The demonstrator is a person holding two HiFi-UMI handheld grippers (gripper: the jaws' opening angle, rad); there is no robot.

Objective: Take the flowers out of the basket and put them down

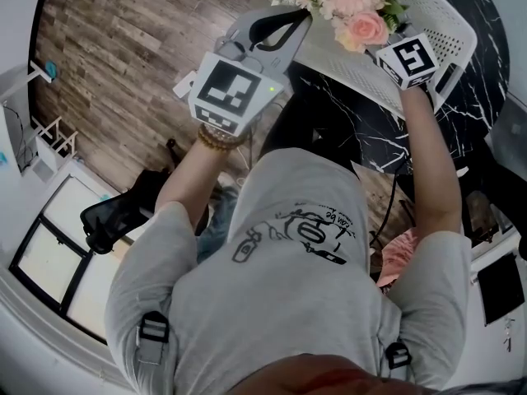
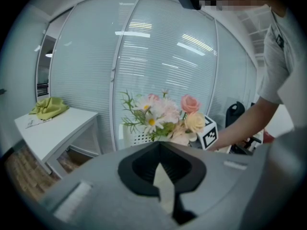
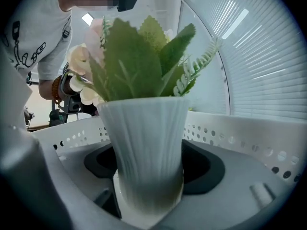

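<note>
A bouquet of pink, white and yellow flowers (image 1: pixel 354 2) stands in a ribbed white vase (image 3: pixel 144 138) inside the perforated white basket (image 1: pixel 449 15). In the right gripper view the vase fills the space between the jaws, and its sides touch both dark pads. My right gripper (image 1: pixel 385 46) is shut on it, low inside the basket. My left gripper (image 1: pixel 300 19) hovers to the left of the basket with its jaws together and nothing in them. From the left gripper view the flowers (image 2: pixel 165 114) and basket (image 2: pixel 139 138) lie ahead.
The basket rests on a black marble table (image 1: pixel 362 122). A white desk (image 2: pixel 53 128) with a green cloth (image 2: pixel 48 108) stands at the left. A glass wall with blinds is behind. A black chair (image 1: pixel 115 212) sits on the wooden floor.
</note>
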